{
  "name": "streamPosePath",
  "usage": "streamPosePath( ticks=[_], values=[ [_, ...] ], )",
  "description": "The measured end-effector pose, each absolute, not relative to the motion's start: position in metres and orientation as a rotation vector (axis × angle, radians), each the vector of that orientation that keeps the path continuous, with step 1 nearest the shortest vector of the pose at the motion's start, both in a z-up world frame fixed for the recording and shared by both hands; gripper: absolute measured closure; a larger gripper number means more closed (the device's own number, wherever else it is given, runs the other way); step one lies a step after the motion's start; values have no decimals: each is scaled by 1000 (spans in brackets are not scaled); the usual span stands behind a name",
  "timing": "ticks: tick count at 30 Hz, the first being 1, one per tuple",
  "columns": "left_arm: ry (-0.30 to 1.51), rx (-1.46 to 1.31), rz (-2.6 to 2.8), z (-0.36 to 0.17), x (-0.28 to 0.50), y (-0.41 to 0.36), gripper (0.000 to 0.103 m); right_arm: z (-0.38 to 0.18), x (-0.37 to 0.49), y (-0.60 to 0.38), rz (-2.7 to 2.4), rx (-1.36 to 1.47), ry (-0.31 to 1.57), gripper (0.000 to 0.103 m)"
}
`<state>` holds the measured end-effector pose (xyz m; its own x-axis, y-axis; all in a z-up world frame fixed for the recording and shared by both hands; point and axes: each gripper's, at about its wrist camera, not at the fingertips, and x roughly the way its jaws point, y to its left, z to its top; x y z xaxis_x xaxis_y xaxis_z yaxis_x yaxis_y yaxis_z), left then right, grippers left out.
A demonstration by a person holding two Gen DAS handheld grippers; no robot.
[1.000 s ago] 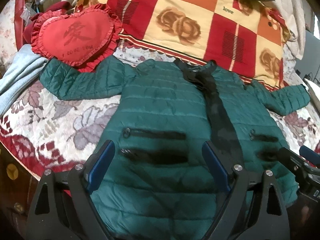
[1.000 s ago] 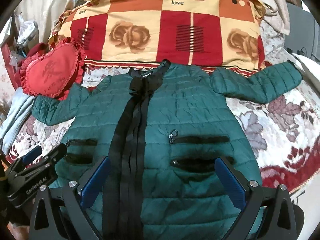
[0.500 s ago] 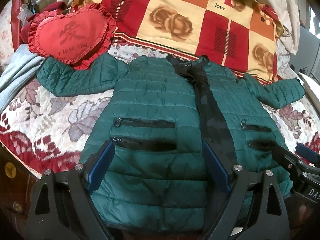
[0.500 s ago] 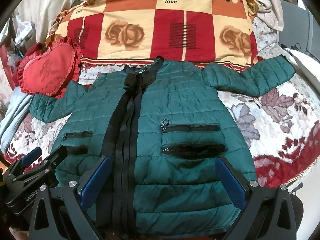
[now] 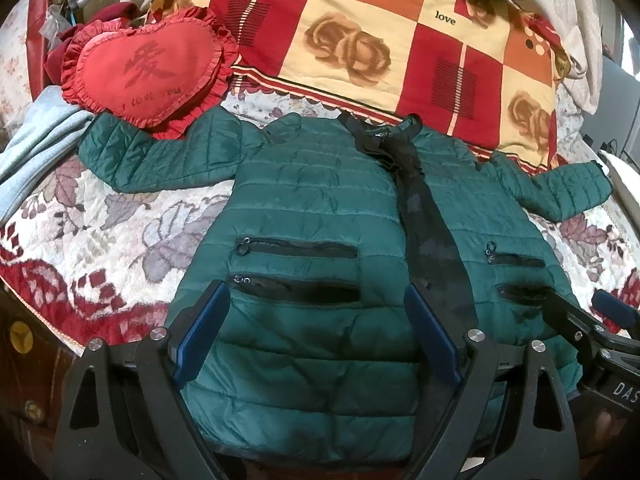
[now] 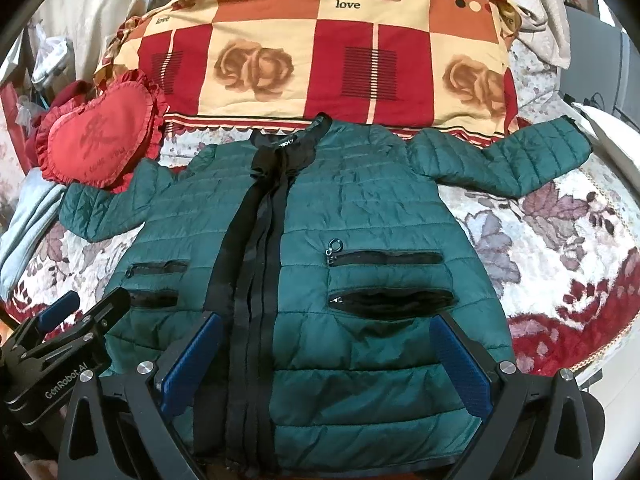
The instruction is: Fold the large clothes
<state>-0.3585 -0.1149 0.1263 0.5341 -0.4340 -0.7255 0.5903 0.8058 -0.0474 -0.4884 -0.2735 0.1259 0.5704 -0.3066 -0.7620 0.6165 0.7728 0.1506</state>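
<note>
Your green jacket (image 5: pixel 304 216) lies flat, front up, sleeves spread, on the bed (image 5: pixel 100 240), hem at its near edge. Your left claw (image 5: pixel 316 336) and right claw (image 6: pixel 326 360) hover over the hem, both released, grasping nothing.

You have a red heart pillow (image 5: pixel 146 70) at far left. Checked rose quilt (image 6: pixel 320 60) behind. Pale blue cloth (image 5: pixel 36 148) beside the pillow.
</note>
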Motion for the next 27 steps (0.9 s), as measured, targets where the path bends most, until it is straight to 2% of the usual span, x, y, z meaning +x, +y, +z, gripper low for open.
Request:
streamPosePath(
  ticks=[27],
  values=[
    [824, 210, -599, 119, -355, -114, 14, 120, -481, -269, -540, 448, 821, 0]
  ],
)
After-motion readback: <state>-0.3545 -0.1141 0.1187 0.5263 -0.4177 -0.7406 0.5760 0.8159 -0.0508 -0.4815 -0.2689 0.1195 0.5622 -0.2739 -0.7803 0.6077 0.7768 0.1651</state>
